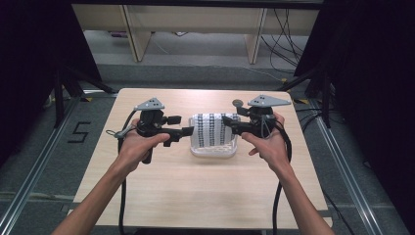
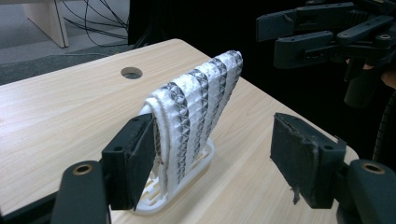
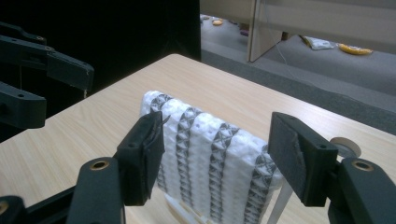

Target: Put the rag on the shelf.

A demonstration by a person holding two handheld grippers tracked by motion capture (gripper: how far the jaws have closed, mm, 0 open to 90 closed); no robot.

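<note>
**High view: both your grippers flank the draped rack**

Your left gripper (image 1: 188,131) and right gripper (image 1: 226,120) both gape wide, gripping nothing. Between them a patterned cloth (image 1: 213,129) hangs over a white rack (image 1: 214,151) mid-table. The pale wooden table (image 1: 195,186) has a round hole (image 2: 131,73). Beyond lie grey floor, cables and dark curtains.
</note>
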